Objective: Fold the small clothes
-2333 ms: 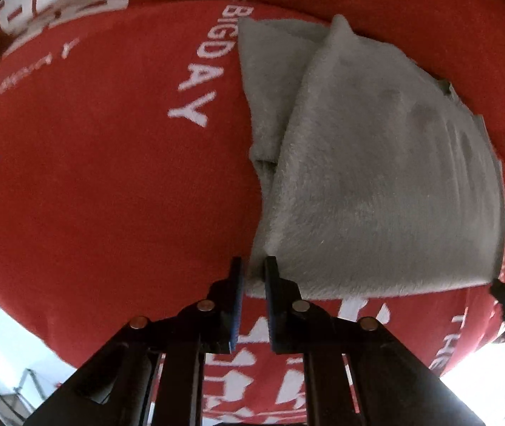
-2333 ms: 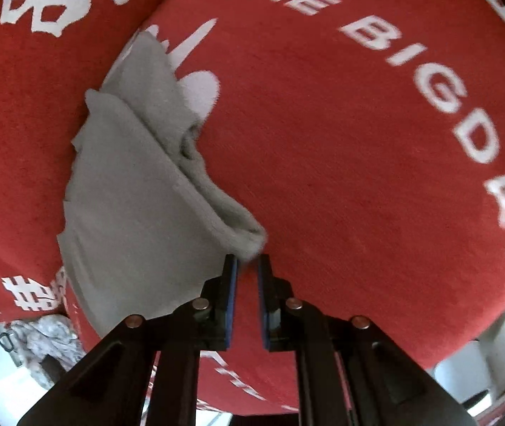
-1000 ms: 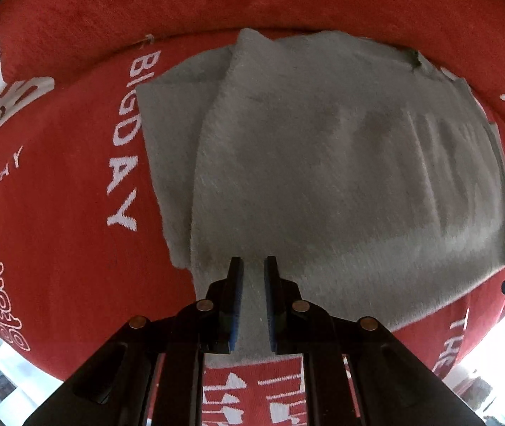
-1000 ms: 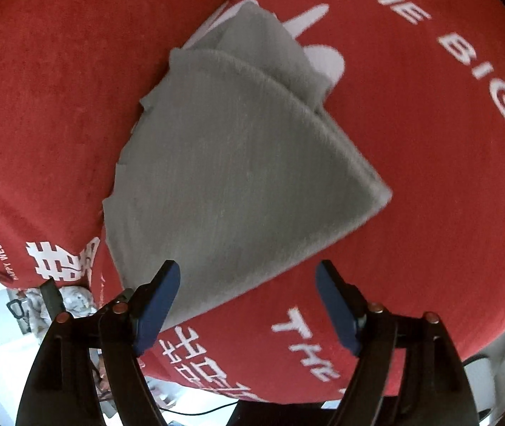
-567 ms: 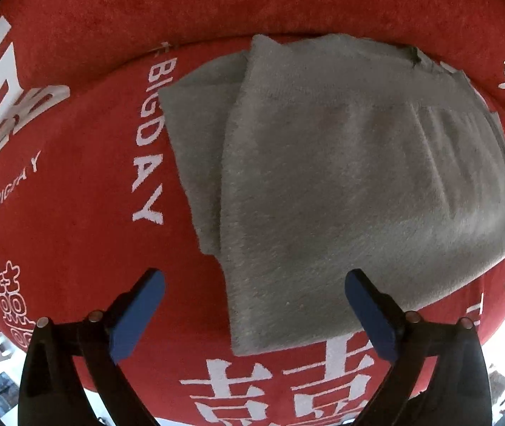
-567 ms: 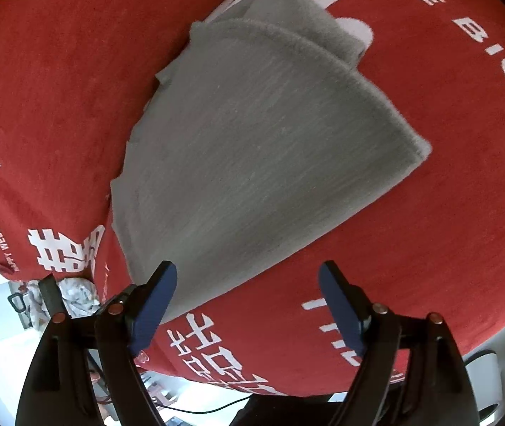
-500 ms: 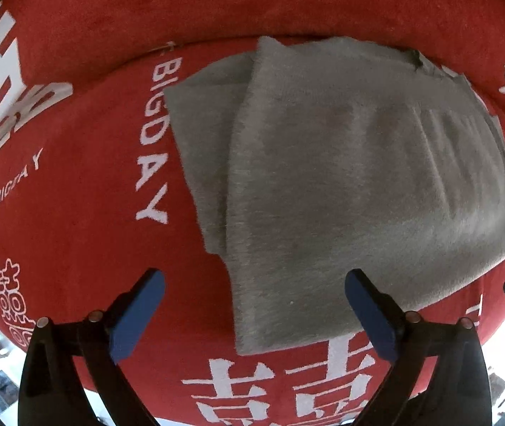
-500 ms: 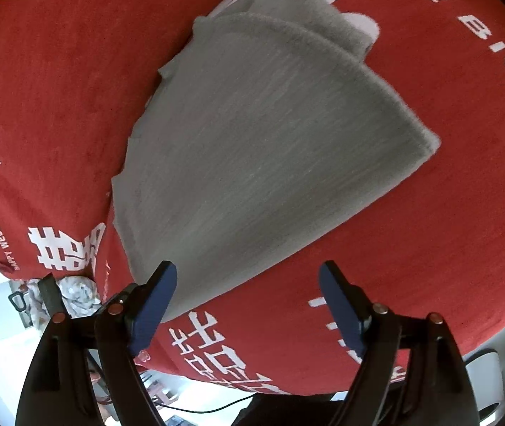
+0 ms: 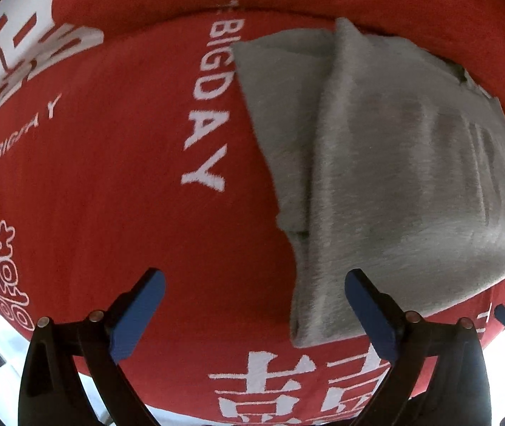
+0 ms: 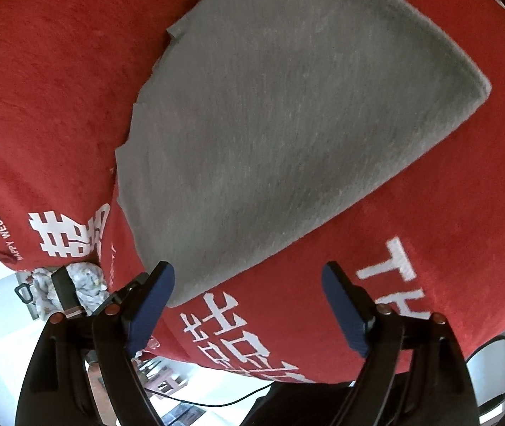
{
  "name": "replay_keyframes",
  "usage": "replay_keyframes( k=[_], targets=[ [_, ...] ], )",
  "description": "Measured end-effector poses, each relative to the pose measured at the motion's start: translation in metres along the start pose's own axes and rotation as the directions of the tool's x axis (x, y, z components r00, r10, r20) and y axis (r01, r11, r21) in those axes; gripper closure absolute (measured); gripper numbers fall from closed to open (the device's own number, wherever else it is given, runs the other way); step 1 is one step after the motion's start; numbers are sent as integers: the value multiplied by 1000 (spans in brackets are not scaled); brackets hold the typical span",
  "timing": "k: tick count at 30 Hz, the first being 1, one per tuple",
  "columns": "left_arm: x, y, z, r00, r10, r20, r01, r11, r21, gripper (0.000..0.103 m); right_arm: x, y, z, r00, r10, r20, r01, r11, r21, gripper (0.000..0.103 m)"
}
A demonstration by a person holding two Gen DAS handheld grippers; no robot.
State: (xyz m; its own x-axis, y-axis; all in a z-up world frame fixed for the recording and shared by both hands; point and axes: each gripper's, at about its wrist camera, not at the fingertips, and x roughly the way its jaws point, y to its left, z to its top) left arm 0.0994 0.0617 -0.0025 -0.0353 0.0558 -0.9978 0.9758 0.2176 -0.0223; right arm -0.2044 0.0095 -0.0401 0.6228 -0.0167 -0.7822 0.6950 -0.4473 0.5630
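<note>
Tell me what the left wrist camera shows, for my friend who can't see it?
A folded grey cloth lies flat on a red blanket printed with white letters. The left claw is above it, wide open and holding nothing; its blue pads frame the cloth's near corner without touching it.

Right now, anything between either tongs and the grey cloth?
Nothing visible. The grey cloth lies folded on the red blanket. The left tongs stand open, and the right tongs are opening; neither holds anything, and only bare blanket and the cloth's near edge show between the blue pads.
</note>
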Motion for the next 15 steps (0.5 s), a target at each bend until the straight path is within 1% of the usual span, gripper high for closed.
replay_keyframes(
  k=[3,5,6,8,15],
  targets=[
    [7,9,3,1000,-14,-18,14,1000,-8,1,3,3,-3,1000,-3,-14,3,1000,0,15],
    [9,12,3,998,-56,-32,55,998,-13,1,5,5,-3,1000,-10,-22,10,1000,-4,15],
    [15,23,9,997,-73,-32,73,997,-14,1,6,5,-4,1000,-11,-25,11,1000,-5,15],
    [14,25,10,995,-94,-33,93,996,-17,1,8,7,-5,999,-13,-32,13,1000,-3,15],
    [17,30,3,994,-104,-24,104,994,-23,1,16,9,-5,999,-7,-52,8,1000,11,15]
  ],
)
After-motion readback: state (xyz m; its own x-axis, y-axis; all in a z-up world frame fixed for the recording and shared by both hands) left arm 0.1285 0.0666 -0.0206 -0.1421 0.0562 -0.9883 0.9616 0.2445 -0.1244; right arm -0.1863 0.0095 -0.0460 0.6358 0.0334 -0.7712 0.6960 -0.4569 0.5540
